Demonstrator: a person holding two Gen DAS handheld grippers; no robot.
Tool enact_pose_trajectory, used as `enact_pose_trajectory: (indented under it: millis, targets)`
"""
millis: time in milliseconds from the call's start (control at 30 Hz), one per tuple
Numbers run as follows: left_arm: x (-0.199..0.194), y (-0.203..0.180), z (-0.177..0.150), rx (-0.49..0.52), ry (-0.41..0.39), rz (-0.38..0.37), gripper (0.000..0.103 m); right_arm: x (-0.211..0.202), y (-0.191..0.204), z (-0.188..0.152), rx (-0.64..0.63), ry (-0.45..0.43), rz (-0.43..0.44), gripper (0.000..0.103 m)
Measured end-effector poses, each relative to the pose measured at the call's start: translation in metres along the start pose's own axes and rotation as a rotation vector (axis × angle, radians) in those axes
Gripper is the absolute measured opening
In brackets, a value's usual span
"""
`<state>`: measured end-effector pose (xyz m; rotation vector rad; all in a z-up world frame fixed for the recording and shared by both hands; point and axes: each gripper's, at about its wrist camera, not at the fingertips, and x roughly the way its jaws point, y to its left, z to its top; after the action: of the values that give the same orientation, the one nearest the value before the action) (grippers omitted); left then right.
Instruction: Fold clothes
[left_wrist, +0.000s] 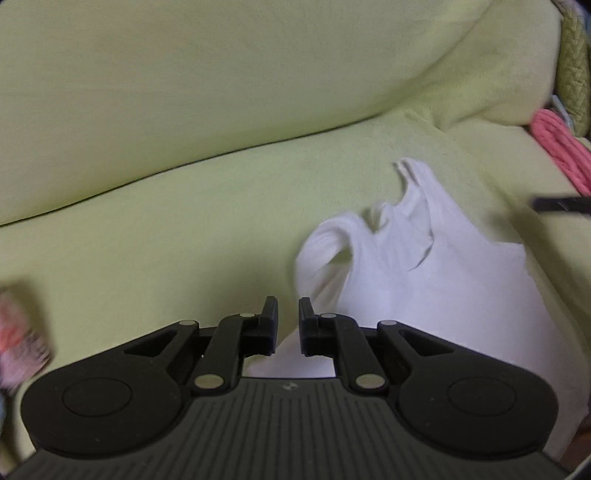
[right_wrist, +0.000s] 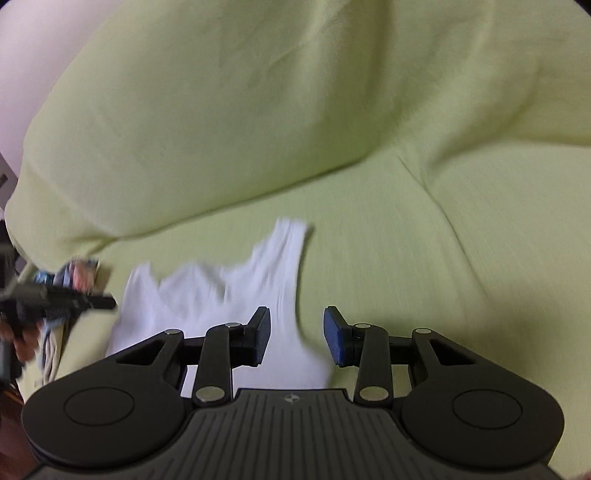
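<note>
A white sleeveless top (left_wrist: 424, 273) lies rumpled on a yellow-green sofa seat (left_wrist: 184, 236); one strap is curled over. My left gripper (left_wrist: 288, 325) hovers at the garment's near left edge, its jaws a narrow gap apart with nothing between them. In the right wrist view the same top (right_wrist: 221, 291) lies ahead and to the left. My right gripper (right_wrist: 297, 334) is open and empty above the top's right edge. The left gripper's tip (right_wrist: 88, 301) shows at the far left there. The right gripper's tip (left_wrist: 557, 204) shows at the left view's right edge.
The sofa back cushions (right_wrist: 258, 110) rise behind the seat. A pink knitted item (left_wrist: 561, 155) and a green quilted cushion (left_wrist: 572, 74) lie at the right end. Blurred colourful items (right_wrist: 79, 275) lie at the left end of the seat.
</note>
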<state>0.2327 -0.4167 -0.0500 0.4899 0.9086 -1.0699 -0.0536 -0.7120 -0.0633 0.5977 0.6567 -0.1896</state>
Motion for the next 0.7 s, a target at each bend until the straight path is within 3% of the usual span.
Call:
enact_pose_trajectory:
  millis: [133, 267, 400, 500, 700]
  targets:
    - [0.017, -0.001, 0.003, 0.046, -0.005, -0.067, 0.009, 0.043, -0.006, 0.030, 0.018, 0.008, 0.047, 0.044]
    - [0.039, -0.002, 0.009, 0.047, 0.016, -0.052, 0.013, 0.081, -0.013, 0.042, 0.060, 0.029, 0.096, 0.046]
    - [0.030, 0.000, 0.004, 0.038, -0.010, -0.040, 0.013, 0.104, -0.019, 0.048, 0.114, 0.039, 0.124, 0.052]
    - [0.016, 0.001, -0.001, 0.053, -0.057, 0.015, 0.026, 0.118, -0.023, 0.051, 0.129, 0.043, 0.122, 0.053]
    - [0.036, 0.002, 0.002, 0.041, -0.032, 0.016, 0.026, 0.136, -0.026, 0.045, 0.156, 0.067, 0.118, 0.053]
